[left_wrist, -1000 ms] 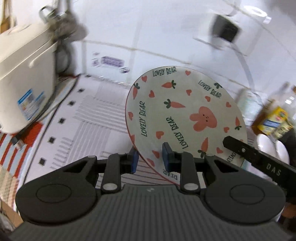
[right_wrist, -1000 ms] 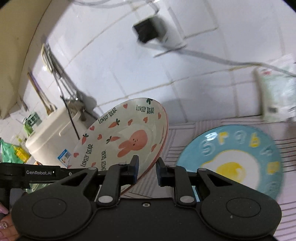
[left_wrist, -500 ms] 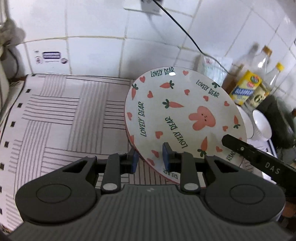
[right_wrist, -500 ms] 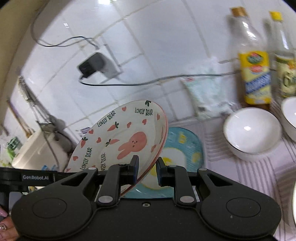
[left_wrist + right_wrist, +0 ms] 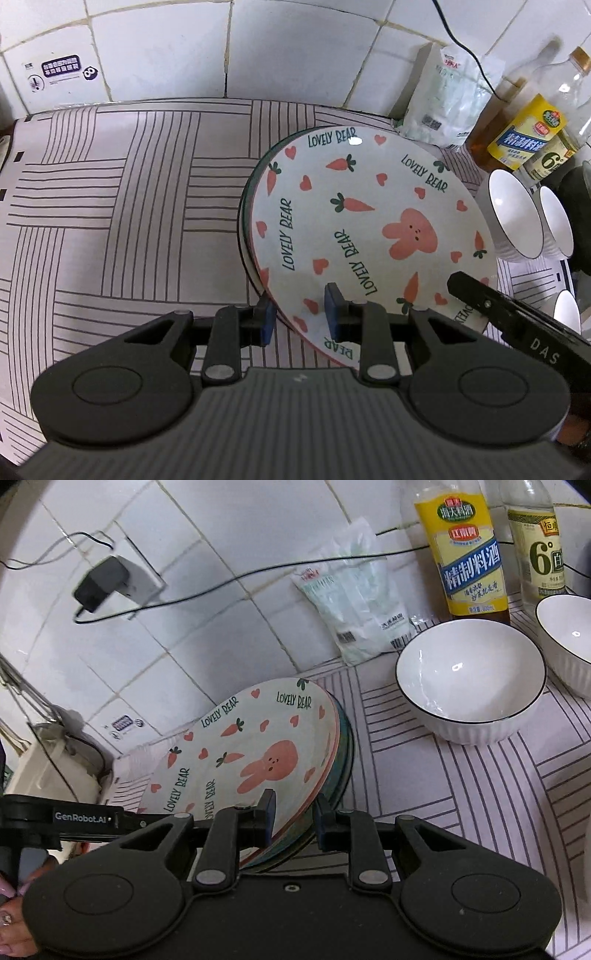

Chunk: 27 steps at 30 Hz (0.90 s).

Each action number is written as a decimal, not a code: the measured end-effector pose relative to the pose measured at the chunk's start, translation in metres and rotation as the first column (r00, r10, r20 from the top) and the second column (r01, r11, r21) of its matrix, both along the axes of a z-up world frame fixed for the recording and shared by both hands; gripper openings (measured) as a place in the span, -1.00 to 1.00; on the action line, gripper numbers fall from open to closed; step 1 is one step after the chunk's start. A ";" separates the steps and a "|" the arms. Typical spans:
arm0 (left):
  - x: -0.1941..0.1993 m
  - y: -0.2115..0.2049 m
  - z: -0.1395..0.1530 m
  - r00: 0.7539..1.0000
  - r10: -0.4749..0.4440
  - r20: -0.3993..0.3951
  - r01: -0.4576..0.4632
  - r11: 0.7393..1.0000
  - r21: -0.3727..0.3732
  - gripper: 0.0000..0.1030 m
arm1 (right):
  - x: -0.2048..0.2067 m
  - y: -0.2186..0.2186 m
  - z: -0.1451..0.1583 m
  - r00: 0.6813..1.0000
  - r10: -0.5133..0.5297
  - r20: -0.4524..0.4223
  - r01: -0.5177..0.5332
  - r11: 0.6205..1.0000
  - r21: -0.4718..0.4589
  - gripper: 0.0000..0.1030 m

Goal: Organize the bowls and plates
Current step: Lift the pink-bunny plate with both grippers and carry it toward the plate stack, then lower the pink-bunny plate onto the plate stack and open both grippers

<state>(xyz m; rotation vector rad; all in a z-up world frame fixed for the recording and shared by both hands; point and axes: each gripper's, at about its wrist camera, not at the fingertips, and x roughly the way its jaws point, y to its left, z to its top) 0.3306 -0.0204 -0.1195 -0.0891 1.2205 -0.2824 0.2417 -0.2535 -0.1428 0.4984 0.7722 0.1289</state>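
Taking the rabbit plate (image 5: 369,236) as landmark: the striped surface (image 5: 129,206) to its left, in the left wrist view, lies bare as far as the tiled wall (image 5: 166,48), wide enough for a hand-held gripper to pass. To its right stand two white bowls (image 5: 471,679) side by side. Behind the bowls, against the wall, rise two bottles (image 5: 469,550). A plastic bag (image 5: 354,605) leans on the wall just behind the plate, and a black cable (image 5: 236,579) hangs across the wall above it.
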 end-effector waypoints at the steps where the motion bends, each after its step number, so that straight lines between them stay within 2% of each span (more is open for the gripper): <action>1: 0.002 -0.001 0.000 1.000 0.000 -0.006 0.000 1.000 -0.001 -0.50 | 0.001 0.000 0.001 1.000 0.001 -0.003 -0.001 1.000 -0.006 -0.50; 9: 0.012 -0.006 0.001 0.997 -0.008 -0.071 0.010 1.000 0.021 -0.50 | 0.012 0.000 0.005 0.998 -0.007 -0.064 0.004 0.999 -0.051 -0.50; 13: 0.011 -0.007 -0.001 0.995 0.010 -0.101 -0.005 0.999 0.048 -0.50 | 0.013 0.012 0.005 0.995 -0.006 -0.103 -0.006 0.993 -0.115 -0.50; 19: 0.020 -0.007 -0.001 0.986 0.015 -0.164 -0.007 0.999 0.050 -0.49 | 0.017 0.021 0.006 0.992 -0.017 -0.124 -0.004 0.985 -0.173 -0.49; 23: 0.024 -0.008 -0.006 0.981 0.035 -0.189 -0.025 0.998 0.056 -0.48 | 0.022 0.038 0.007 0.991 -0.011 -0.130 -0.028 0.957 -0.289 -0.36; 27: 0.023 -0.007 -0.010 0.976 0.053 -0.210 -0.043 0.998 0.050 -0.48 | 0.023 0.042 0.005 0.991 -0.016 -0.130 -0.028 0.943 -0.331 -0.30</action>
